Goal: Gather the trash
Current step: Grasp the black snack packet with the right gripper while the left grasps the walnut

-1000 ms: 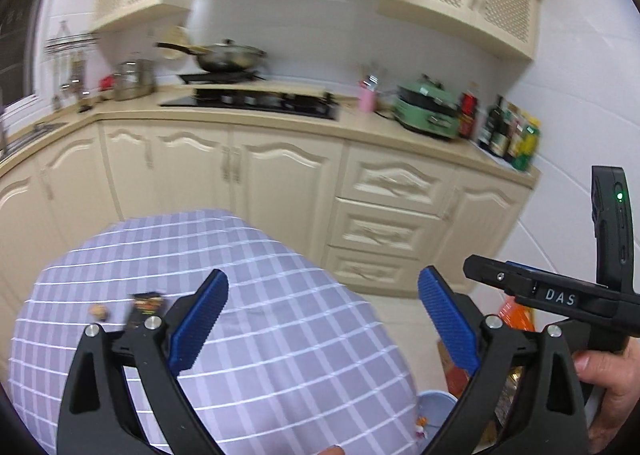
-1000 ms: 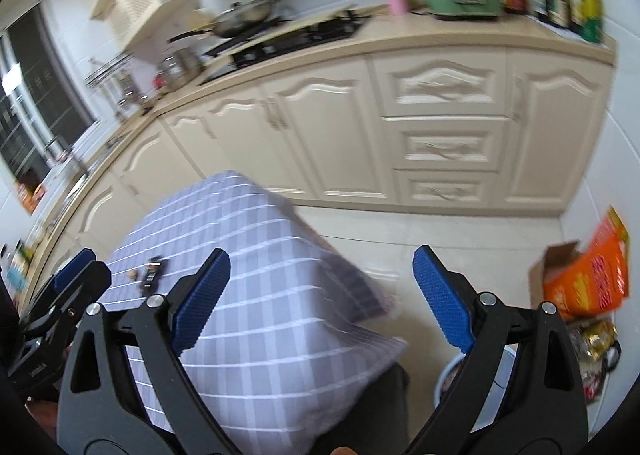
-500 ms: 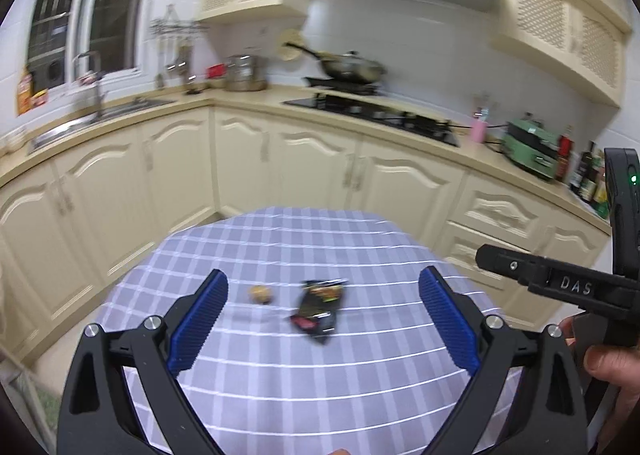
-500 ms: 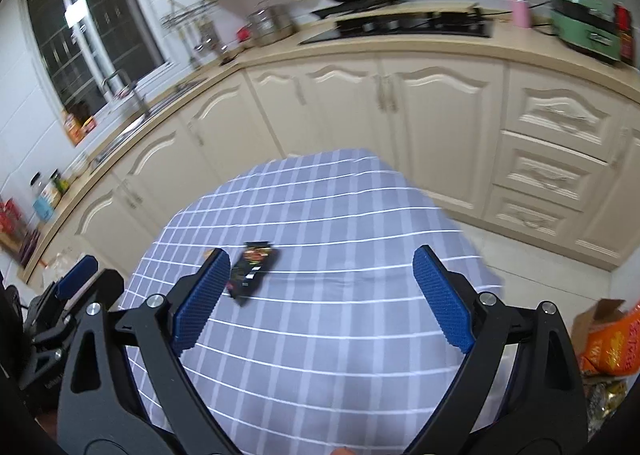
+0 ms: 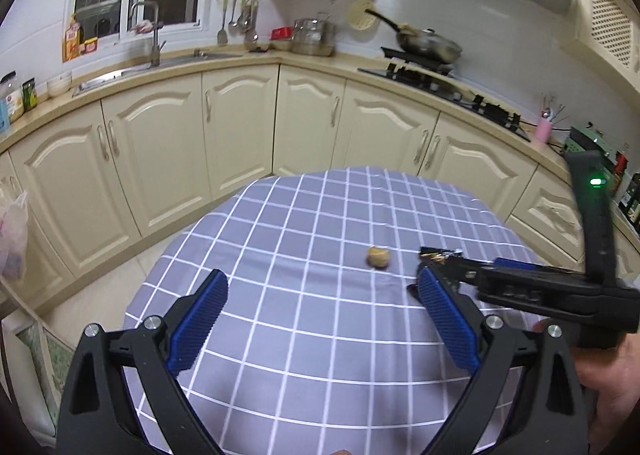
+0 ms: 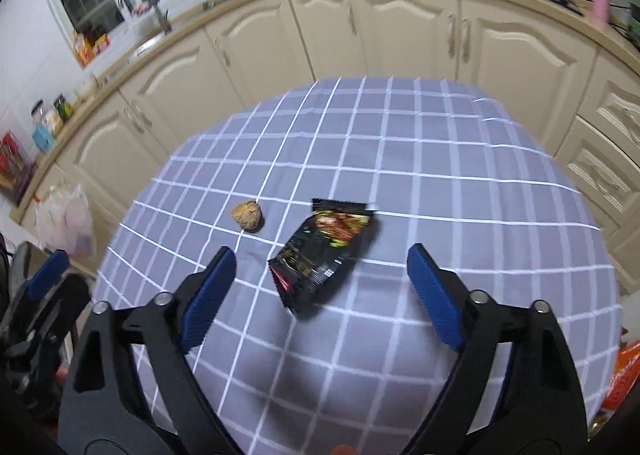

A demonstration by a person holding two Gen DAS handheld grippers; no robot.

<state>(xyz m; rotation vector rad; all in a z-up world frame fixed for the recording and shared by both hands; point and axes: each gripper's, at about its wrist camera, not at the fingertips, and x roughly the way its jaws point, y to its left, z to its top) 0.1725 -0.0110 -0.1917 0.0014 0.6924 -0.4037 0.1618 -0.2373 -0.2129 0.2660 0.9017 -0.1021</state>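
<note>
Two pcs of trash lie apart on a checked tablecloth [image 6: 440, 183]: a black snack wrapper [image 6: 324, 251] and, to its left, a small brown crumpled ball [image 6: 247, 216]. Right gripper [image 6: 320, 287] hovers wide open, empty, w/ wrapper between its jaws. Left gripper [image 5: 320, 319] also wide open, empty. Best approach: lower straight, pinch wrapper's raised edge, not cloth.

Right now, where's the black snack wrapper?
Right wrist view: the black snack wrapper lies flat on the checked tablecloth, ahead of the open right gripper, with the small brown crumpled ball just left of it.
</note>
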